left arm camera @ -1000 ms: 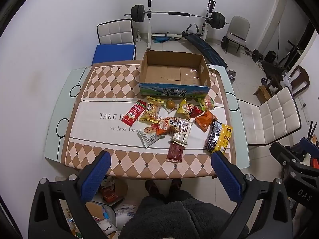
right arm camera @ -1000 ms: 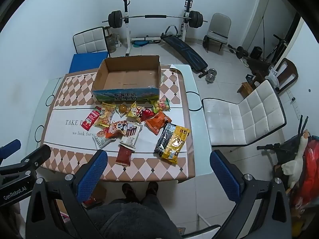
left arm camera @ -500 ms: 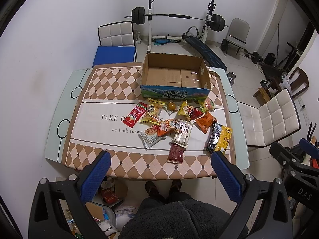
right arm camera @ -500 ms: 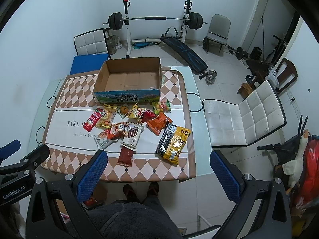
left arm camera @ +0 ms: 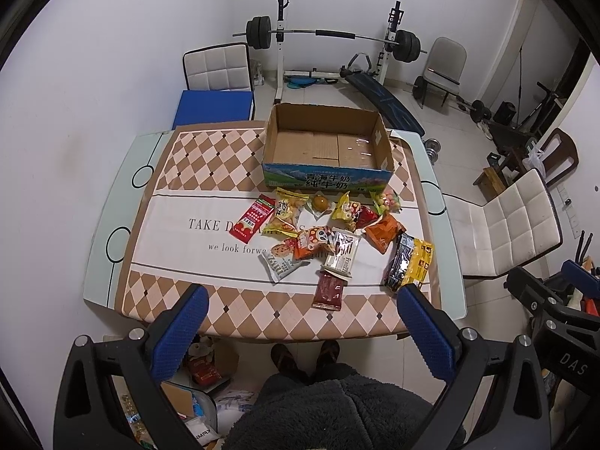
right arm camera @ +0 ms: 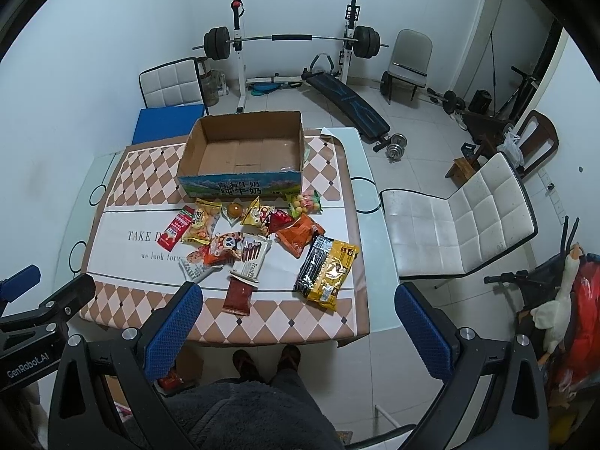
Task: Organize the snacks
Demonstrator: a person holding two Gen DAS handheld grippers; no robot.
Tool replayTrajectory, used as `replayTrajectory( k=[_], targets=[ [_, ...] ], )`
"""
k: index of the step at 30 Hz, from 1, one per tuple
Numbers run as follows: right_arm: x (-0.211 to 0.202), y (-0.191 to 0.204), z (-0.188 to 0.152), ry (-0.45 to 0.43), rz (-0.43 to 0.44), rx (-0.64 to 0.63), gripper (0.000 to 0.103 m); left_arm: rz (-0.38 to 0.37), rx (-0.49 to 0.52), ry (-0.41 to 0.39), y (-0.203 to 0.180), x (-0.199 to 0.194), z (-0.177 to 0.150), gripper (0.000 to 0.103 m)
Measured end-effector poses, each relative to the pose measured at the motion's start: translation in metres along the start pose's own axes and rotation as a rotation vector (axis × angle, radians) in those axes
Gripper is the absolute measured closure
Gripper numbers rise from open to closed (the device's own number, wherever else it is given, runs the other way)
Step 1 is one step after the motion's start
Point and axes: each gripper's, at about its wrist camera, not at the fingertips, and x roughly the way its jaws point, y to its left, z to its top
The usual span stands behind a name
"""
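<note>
The left hand-held gripper (left arm camera: 300,322) was held up high, above the near edge of the tabletop (left arm camera: 123,202). Its two blue fingers (left arm camera: 179,332) were spread wide apart, with nothing between them. The right hand-held gripper (right arm camera: 300,322) was up high too, and its blue fingers (right arm camera: 173,328) were also wide apart and held nothing.

A cardboard box (left arm camera: 327,172) sat at the far side of the tabletop, on a cloth with brown diamonds (left arm camera: 210,157). The box was open on top and had no snacks in it.

The snacks (left arm camera: 337,236) lay in a messy bunch on the white middle part of the cloth, just in front of the box. A long red packet (left arm camera: 252,218) lay at the left end of the bunch. A big yellow and black bag (left arm camera: 409,262) lay at the right end. A dark red packet (left arm camera: 329,291) lay nearest to the person, with its top under a white packet (left arm camera: 343,253). A small round orange treat (left arm camera: 319,202) sat close to the box. Some packets lay partly on top of each other.

A white chair (right arm camera: 461,225) stood to the right of the tabletop.
</note>
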Motion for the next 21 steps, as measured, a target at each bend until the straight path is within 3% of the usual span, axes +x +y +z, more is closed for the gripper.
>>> replayTrajectory(
  k=[21],
  targets=[
    [-0.009, 0.006, 0.008, -0.009, 0.005, 0.003, 0.000, -0.003, -0.001, -0.004, 0.002, -0.001, -0.002, 0.000]
  ],
)
